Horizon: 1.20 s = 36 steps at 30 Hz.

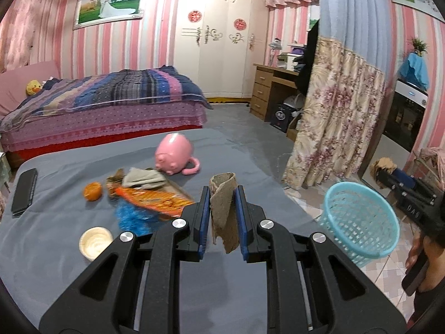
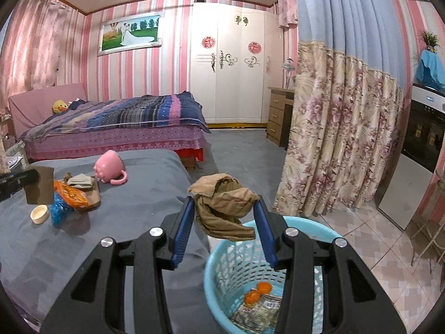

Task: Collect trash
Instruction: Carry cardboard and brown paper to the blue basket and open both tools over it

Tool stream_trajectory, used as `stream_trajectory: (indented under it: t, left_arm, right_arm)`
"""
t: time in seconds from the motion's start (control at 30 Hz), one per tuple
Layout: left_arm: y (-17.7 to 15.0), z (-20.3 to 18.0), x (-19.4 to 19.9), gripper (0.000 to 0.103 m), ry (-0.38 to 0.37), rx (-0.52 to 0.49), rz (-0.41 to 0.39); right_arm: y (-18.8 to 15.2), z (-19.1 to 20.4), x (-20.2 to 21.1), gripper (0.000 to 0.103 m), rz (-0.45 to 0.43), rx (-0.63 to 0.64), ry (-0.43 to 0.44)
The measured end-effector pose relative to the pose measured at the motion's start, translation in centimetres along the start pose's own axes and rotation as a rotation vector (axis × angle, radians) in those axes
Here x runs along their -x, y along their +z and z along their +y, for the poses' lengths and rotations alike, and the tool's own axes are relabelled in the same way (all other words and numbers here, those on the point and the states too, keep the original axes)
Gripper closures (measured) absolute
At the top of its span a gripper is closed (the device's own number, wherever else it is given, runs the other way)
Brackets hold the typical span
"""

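On the grey-covered counter (image 1: pixel 55 250), from the left: black phone (image 1: pixel 24 192); small cream bowl (image 1: pixel 96 242); orange fruit (image 1: pixel 93 191); orange snack wrapper (image 1: pixel 155 201) over a blue crinkled wrapper (image 1: pixel 133 218); folded grey cloth (image 1: pixel 144 179); pink pig mug (image 1: pixel 173 157) tipped on its side. Left gripper (image 1: pixel 222 194): fingers clamped on a curled piece of brown cardboard (image 1: pixel 224 211), held upright above the counter. Light blue mesh basket (image 2: pixel 222 278), on the tiled floor just beside the counter's right edge; contents two orange fruits (image 2: pixel 257 292) and printed wrappers (image 2: pixel 256 311). Right gripper (image 2: pixel 224 208): fingers grasping crumpled brown paper (image 2: pixel 222 203), held over the basket's rim.
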<state>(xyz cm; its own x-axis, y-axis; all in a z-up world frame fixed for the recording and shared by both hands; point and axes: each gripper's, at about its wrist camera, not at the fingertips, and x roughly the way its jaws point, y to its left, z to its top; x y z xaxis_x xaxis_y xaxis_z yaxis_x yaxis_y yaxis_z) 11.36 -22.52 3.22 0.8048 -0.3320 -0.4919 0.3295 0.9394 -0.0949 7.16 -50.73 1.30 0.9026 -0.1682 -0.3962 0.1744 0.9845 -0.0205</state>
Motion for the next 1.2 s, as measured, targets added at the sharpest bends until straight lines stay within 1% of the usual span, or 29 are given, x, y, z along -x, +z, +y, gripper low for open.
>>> stream_trajectory:
  t: [0.1, 0.3, 0.53, 0.73, 0.87, 1.07, 1.17, 1.2]
  left_arm:
    - [0.4, -1.8, -0.7, 0.086, -0.032, -0.017, -0.004]
    - [0.3, -6.1, -3.1, 0.086, -0.11, -0.064, 0.015]
    - [-1.1, -11.8, -6.5, 0.086, -0.241, -0.125, 0.054]
    - [-1.8, -15.9, -9.5, 0.086, -0.326, -0.149, 0.085]
    - [-2.2, -18.4, -11.2, 0.086, -0.361, -0.176, 0.1]
    - [-2.4, -21.5, -13.4, 0.086, -0.389, -0.229, 0.115]
    - [-2.4, -22.3, -14.1, 0.081, -0.385, -0.251, 0.119]
    - [-2.4, -22.4, -14.3, 0.07, -0.375, -0.256, 0.116]
  right_arm:
    - [-0.4, -1.1, 0.1, 0.059, 0.008, 0.0, -0.023]
    - [-1.3, -3.9, 0.7, 0.059, 0.018, -0.026, -0.095]
    - [-3.5, -7.5, 0.7, 0.059, 0.056, -0.081, -0.166]
    - [-5.1, -10.1, 0.6, 0.059, 0.079, -0.121, -0.209]
    - [-5.9, -11.7, 0.2, 0.059, 0.095, -0.137, -0.238]
    - [-6.4, -13.5, 0.2, 0.059, 0.086, -0.172, -0.266]
    - [-6.5, -13.9, 0.1, 0.059, 0.087, -0.189, -0.265]
    - [-6.6, -14.0, 0.0, 0.059, 0.089, -0.188, -0.265]
